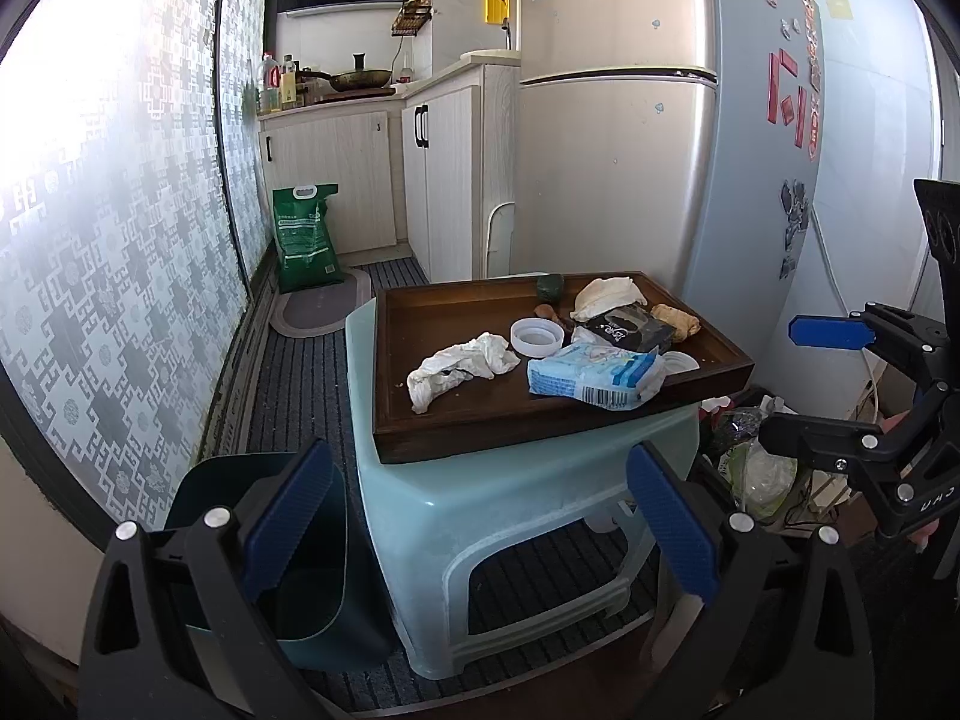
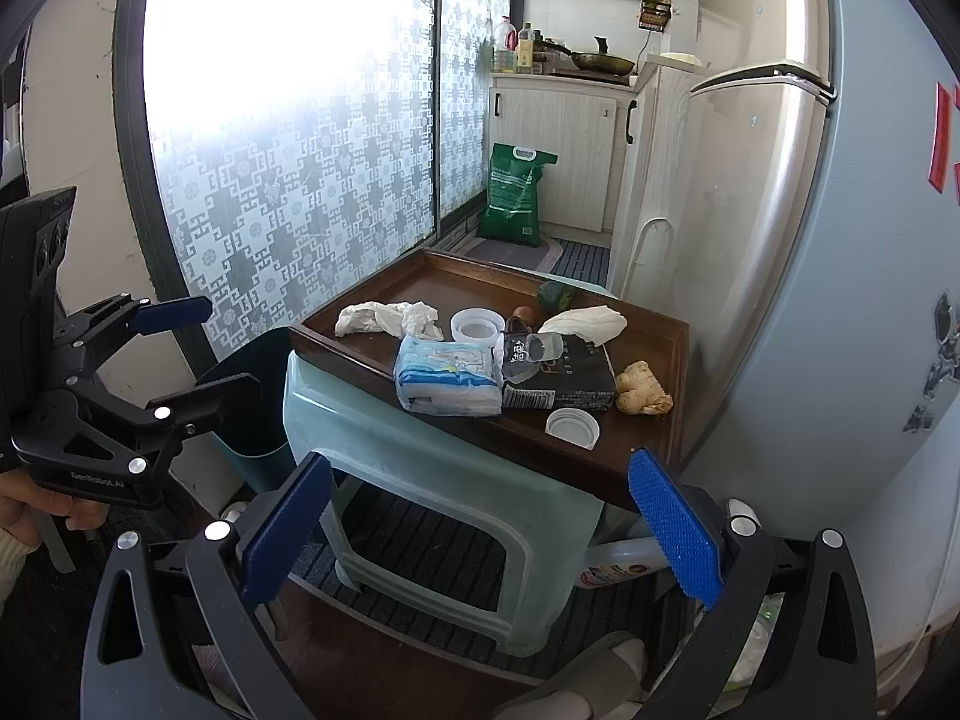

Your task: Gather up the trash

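A brown wooden tray [image 1: 420,438] [image 2: 360,354] rests on a pale green plastic stool [image 1: 480,510] [image 2: 420,456]. On it lie a crumpled white tissue [image 1: 462,363] [image 2: 384,318], a blue-and-white wrapper pack [image 1: 594,375] [image 2: 447,375], a black packet [image 1: 630,327] [image 2: 564,378], white lids [image 1: 536,337] [image 2: 572,427], a white paper wad [image 1: 609,294] [image 2: 585,321] and a piece of ginger [image 2: 645,396]. A dark green bin [image 1: 300,570] [image 2: 252,396] stands left of the stool. My left gripper [image 1: 480,534] and right gripper [image 2: 480,534] are both open and empty, short of the tray.
A fridge [image 1: 612,120] [image 2: 840,240] stands right of the stool. Kitchen cabinets [image 1: 336,180] and a green sack [image 1: 306,237] [image 2: 516,195] are at the back. A patterned glass door [image 1: 120,240] runs along the left. A bag of rubbish [image 1: 756,468] sits on the floor at right.
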